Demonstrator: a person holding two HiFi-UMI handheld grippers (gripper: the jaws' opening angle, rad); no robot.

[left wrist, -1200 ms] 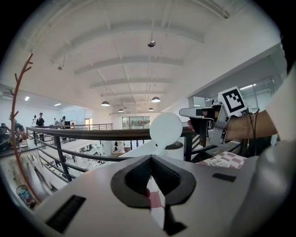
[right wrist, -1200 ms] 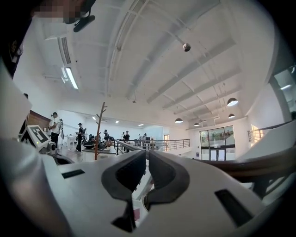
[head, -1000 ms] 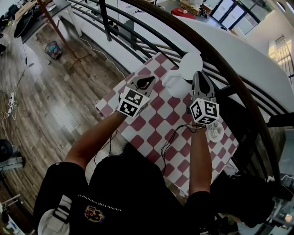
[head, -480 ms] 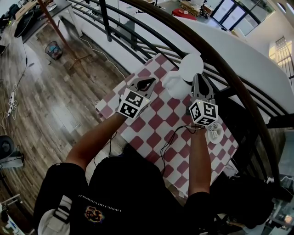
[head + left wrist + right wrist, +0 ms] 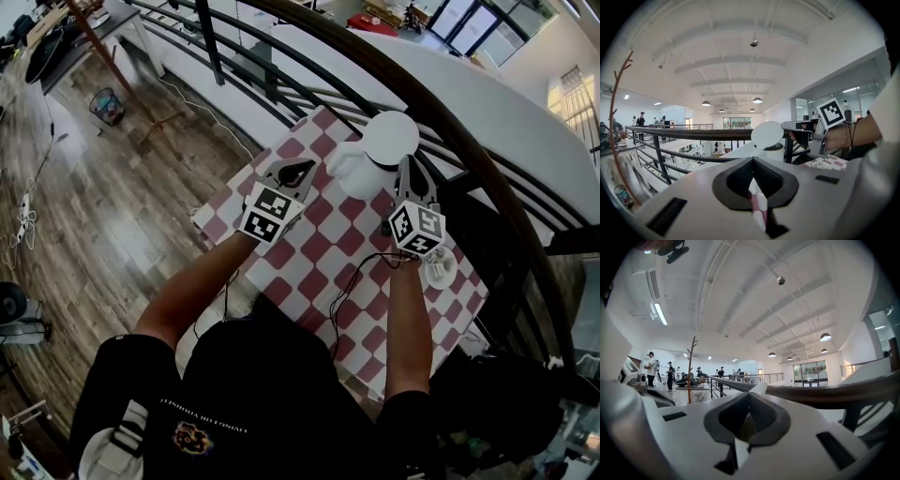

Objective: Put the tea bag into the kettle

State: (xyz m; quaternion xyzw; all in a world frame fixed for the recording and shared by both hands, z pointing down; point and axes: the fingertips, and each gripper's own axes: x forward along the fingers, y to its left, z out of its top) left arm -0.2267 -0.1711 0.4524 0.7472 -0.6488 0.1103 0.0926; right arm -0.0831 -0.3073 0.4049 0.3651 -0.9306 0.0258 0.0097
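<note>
Right tool (image 5: 750, 395), jaws just closed, pinches the rim of the kettle lid (image 5: 391, 139); the tea bag (image 5: 439, 268), seemingly in the dish (image 5: 427, 280) at the right edge of the tabletop (image 5: 319, 246), is likely light and limp, so pinch its top.

kettle (image 5: 354, 176): white, upright, at the far edge of the checked table (image 5: 319, 253); mouth open, dark inside.
lid (image 5: 390, 139): round white disc, raised above the mouth and standing nearly on edge; its right rim is pinched by the right gripper (image 5: 410, 169), whose jaws have just been closing on it.
tea bag (image 5: 439, 270): small pale bundle at the table's near right, well apart from the kettle; detail too small to tell.
</note>
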